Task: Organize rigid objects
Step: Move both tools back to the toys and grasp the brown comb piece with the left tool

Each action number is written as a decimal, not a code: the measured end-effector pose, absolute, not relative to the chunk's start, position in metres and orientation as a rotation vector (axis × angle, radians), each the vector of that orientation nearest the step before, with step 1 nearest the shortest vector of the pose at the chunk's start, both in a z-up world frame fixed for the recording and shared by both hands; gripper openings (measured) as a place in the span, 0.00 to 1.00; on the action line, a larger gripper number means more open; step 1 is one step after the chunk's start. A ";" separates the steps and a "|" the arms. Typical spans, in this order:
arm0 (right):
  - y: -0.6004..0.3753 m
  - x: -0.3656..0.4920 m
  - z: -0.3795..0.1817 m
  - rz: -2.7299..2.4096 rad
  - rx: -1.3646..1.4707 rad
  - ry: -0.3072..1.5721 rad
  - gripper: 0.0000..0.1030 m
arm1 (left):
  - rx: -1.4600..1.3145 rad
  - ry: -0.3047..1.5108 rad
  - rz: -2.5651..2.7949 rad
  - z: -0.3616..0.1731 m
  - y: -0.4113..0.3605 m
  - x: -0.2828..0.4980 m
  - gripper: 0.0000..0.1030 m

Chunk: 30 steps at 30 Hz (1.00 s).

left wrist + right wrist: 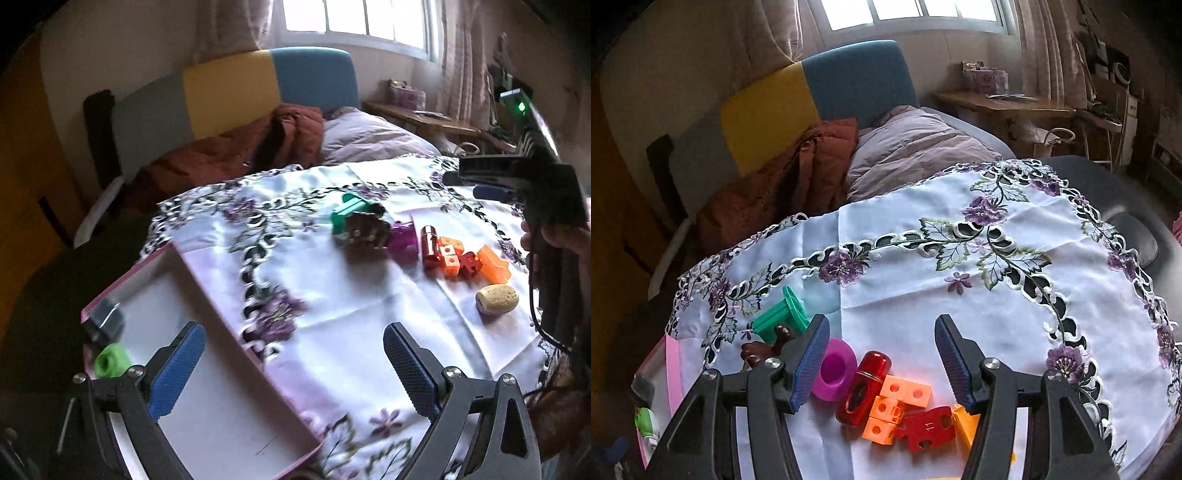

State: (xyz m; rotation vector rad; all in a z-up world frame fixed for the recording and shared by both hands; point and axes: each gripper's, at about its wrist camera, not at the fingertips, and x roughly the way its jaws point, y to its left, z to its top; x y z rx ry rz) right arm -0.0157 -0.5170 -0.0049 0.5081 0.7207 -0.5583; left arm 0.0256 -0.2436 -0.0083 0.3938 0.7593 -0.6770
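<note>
Two toys already sit in the pink box (207, 373) in the left view, where the left gripper (291, 373) has spread, empty jaws. In the right view, the right gripper (882, 363) hangs spread over the red capsule (864, 387); it should drop straight and pinch gently. A red block (929, 426) reads "11".
</note>
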 end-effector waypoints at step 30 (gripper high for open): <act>-0.542 -0.028 -0.013 -0.507 0.745 0.708 0.59 | 0.377 0.922 -0.884 -0.049 -0.396 0.123 0.96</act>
